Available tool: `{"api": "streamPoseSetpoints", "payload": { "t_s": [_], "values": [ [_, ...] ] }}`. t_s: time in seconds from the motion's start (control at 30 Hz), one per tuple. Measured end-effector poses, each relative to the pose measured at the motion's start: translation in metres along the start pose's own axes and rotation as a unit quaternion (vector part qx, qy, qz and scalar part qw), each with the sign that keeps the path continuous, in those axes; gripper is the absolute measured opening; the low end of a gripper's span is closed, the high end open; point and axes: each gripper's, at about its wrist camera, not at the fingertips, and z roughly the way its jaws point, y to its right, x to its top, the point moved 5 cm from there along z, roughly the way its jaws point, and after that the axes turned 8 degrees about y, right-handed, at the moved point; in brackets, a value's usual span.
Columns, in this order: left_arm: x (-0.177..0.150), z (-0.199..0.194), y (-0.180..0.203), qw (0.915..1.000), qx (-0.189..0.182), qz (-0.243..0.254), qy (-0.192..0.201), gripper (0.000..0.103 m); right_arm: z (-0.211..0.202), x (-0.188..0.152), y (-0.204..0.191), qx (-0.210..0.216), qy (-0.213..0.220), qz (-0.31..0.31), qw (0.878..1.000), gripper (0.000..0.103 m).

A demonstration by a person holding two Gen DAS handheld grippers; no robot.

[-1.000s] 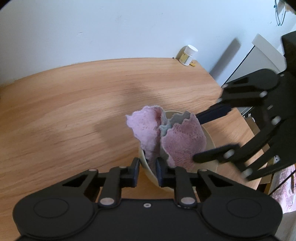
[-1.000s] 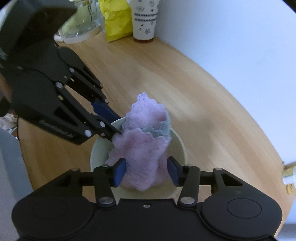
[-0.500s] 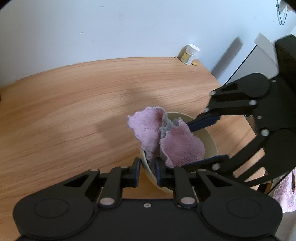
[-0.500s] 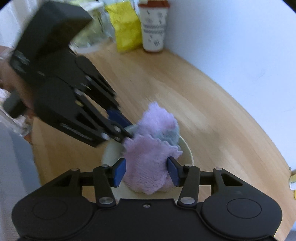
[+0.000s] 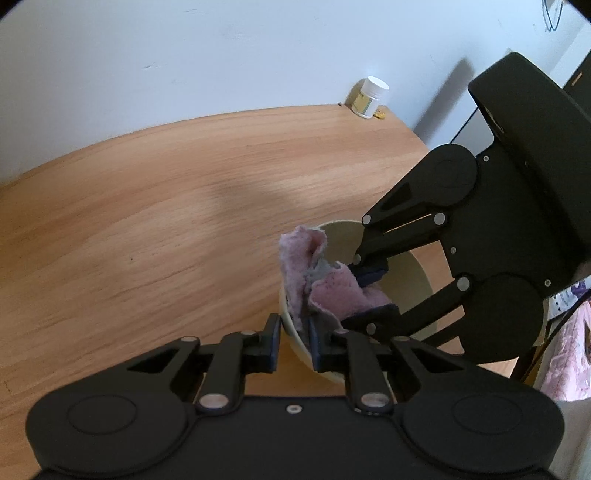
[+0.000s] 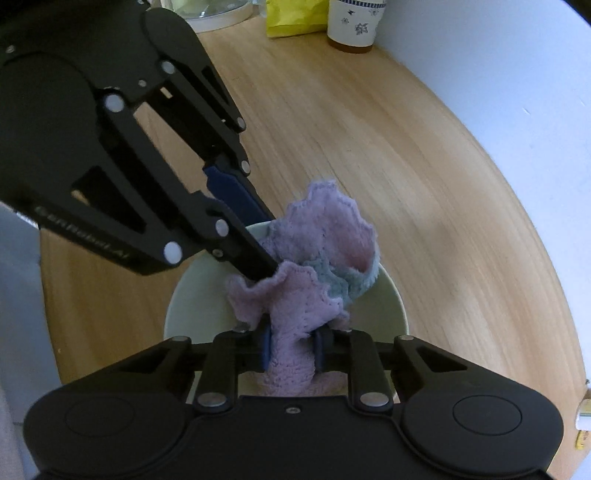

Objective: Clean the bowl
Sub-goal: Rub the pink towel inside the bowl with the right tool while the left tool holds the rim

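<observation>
A pale bowl (image 5: 413, 273) is gripped at its near rim by the left gripper (image 5: 293, 341); a bunched pink cloth (image 6: 314, 258) is clamped inside by the right gripper (image 6: 290, 349).

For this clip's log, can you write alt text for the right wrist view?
The right tongs are shut on a bunched pink cloth inside a pale bowl on a wooden table. The left tongs reach in from the upper left and pinch the bowl's far rim. A yellow bag and patterned cup stand at the table's far end.
</observation>
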Motion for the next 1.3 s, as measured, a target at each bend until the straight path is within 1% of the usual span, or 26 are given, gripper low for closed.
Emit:
{"api": "streamPoseSetpoints", "payload": {
  "t_s": [0.13,0.2,0.33,0.37,0.4,0.5,0.6,0.67,0.73,0.83,0.87,0.93,1.0,1.07,1.1,1.17,1.3],
  "values": [
    [0.001,0.001,0.001,0.9998,-0.003,0.016,-0.006,0.016,0.001,-0.002,-0.002,-0.017,0.018,0.004,1.000,0.021],
    [0.002,0.002,0.002,0.9998,-0.004,0.020,-0.008,0.016,-0.004,-0.004,-0.004,-0.050,0.039,0.016,0.998,0.018],
    [0.001,0.004,0.003,0.9995,-0.002,0.028,-0.012,0.016,-0.010,-0.005,-0.005,-0.085,0.072,0.049,0.993,0.017],
    [0.001,0.004,0.002,0.9996,-0.001,0.026,-0.013,0.016,-0.013,-0.006,-0.009,-0.098,0.080,0.046,0.991,0.017],
    [0.001,0.003,0.002,0.9997,0.000,0.022,-0.013,0.016,-0.014,-0.007,-0.012,-0.111,0.083,0.041,0.989,0.017],
    [0.001,0.003,0.003,0.9997,0.007,0.021,-0.011,0.016,-0.020,-0.006,-0.009,-0.131,0.088,0.053,0.986,0.017],
    [0.004,0.003,0.002,0.9999,0.006,0.009,-0.009,0.016,-0.028,-0.007,-0.010,-0.163,0.079,0.059,0.982,0.014],
    [0.005,0.002,0.004,0.9999,0.010,0.010,-0.006,0.016,-0.031,-0.010,-0.010,-0.181,0.066,0.064,0.979,0.014],
    [0.007,0.002,0.005,0.9998,0.015,0.011,-0.002,0.015,-0.031,-0.013,-0.005,-0.192,0.049,0.057,0.978,0.014],
    [0.008,0.000,0.006,0.9996,0.024,0.014,0.008,0.012,-0.027,-0.012,0.005,-0.196,0.013,0.059,0.979,0.014],
    [0.009,0.000,0.008,0.9994,0.028,0.019,0.013,0.011,-0.026,-0.011,0.007,-0.194,-0.002,0.063,0.979,0.014],
    [0.009,0.000,0.011,0.9990,0.030,0.027,0.017,0.010,-0.026,-0.011,0.007,-0.187,-0.020,0.062,0.980,0.014],
    [0.010,0.001,0.014,0.9987,0.032,0.036,0.019,0.009,-0.019,-0.009,0.007,-0.169,-0.054,0.044,0.983,0.014],
    [0.011,0.002,0.013,0.9994,0.024,0.018,0.019,0.007,-0.003,0.002,0.010,-0.154,-0.073,0.034,0.985,0.014],
    [0.011,0.002,0.012,0.9995,0.022,0.013,0.019,0.006,0.001,0.002,0.010,-0.127,-0.094,0.029,0.987,0.015],
    [0.012,0.003,0.012,0.9996,0.023,0.004,0.019,0.005,0.004,-0.001,0.009,-0.087,-0.115,0.026,0.989,0.016],
    [0.014,0.004,0.009,0.9994,0.021,-0.020,0.017,0.004,0.009,-0.004,0.010,-0.040,-0.122,0.038,0.991,0.017]
  ]
}}
